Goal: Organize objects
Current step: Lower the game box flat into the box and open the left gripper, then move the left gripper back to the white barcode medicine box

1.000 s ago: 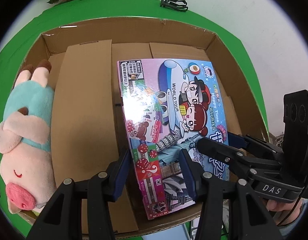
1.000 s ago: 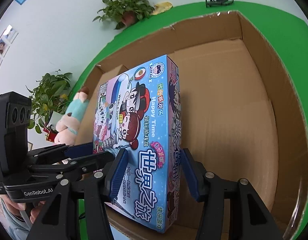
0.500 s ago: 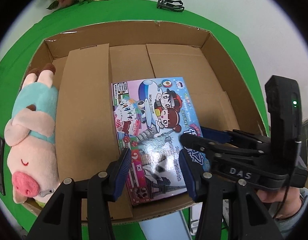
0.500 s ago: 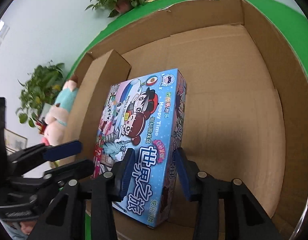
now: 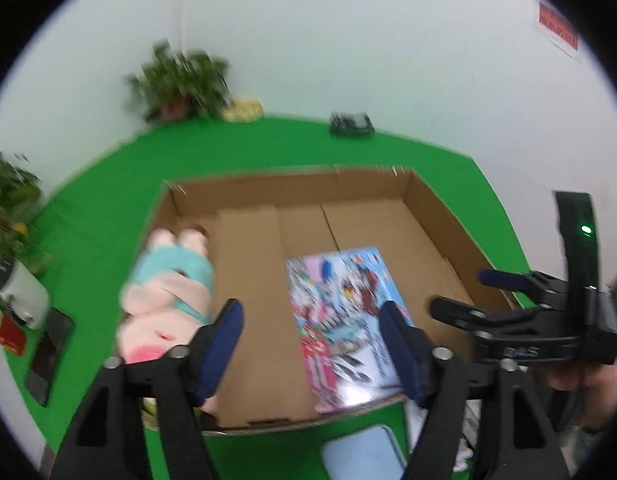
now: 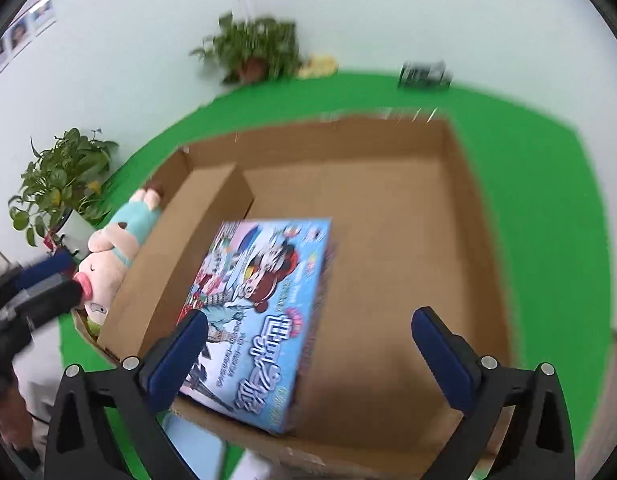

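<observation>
The game box (image 6: 264, 312) lies flat on the floor of the carton (image 6: 408, 216), in its near half, with its near end against the near wall. Its printed face is up. In the left wrist view the same game box (image 5: 344, 320) sits right of the carton's (image 5: 292, 188) middle, its near end by the near rim.

The right gripper (image 6: 308, 356) hangs above the near edge of the carton with its jaws spread wide and nothing between them. Its left finger overlaps the near left corner of the game box in the picture; whether it touches cannot be told. The left gripper (image 5: 312, 348) is likewise wide open and empty, above the near rim, with the game box showing just inside its right finger.

A plush pig (image 5: 168, 300) lies along the carton's left side, snout toward the near end; in the right wrist view the plush pig (image 6: 112, 248) rests beyond a raised cardboard flap (image 6: 180, 248) that divides it from the game box. The carton stands on a green cloth (image 6: 548, 208). Two potted plants (image 6: 256, 48) stand at the far and left edges, and a small dark object (image 5: 350, 124) sits at the far edge. Both views are motion-blurred.
</observation>
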